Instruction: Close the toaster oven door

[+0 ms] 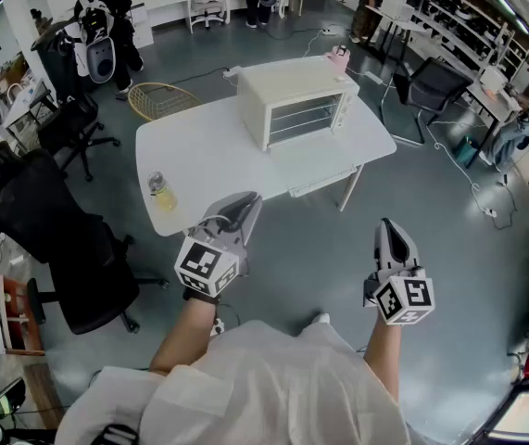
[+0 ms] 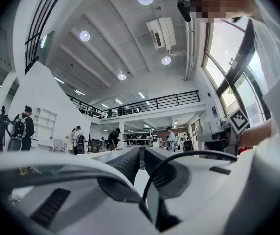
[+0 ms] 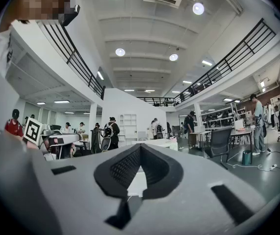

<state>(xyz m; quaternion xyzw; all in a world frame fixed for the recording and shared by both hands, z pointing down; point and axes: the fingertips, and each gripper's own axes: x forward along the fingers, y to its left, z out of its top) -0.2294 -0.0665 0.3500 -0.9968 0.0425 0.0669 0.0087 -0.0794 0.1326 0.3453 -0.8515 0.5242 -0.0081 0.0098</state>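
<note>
The cream toaster oven (image 1: 294,100) stands on the white table (image 1: 208,146), toward its far right end. Its glass door (image 1: 305,118) looks upright against the front. My left gripper (image 1: 244,206) is shut with nothing in it, held close to the body over the floor, just short of the table's near edge. My right gripper (image 1: 389,233) is also shut and empty, further right and well away from the table. In the left gripper view the left gripper (image 2: 141,152) points level across the room. In the right gripper view the right gripper (image 3: 140,150) does the same.
A jar of yellow liquid (image 1: 161,191) stands near the table's front left corner. A pink object (image 1: 338,59) sits behind the oven. A black office chair (image 1: 46,235) is at the left and another chair (image 1: 431,85) at the right. Several people stand at the back.
</note>
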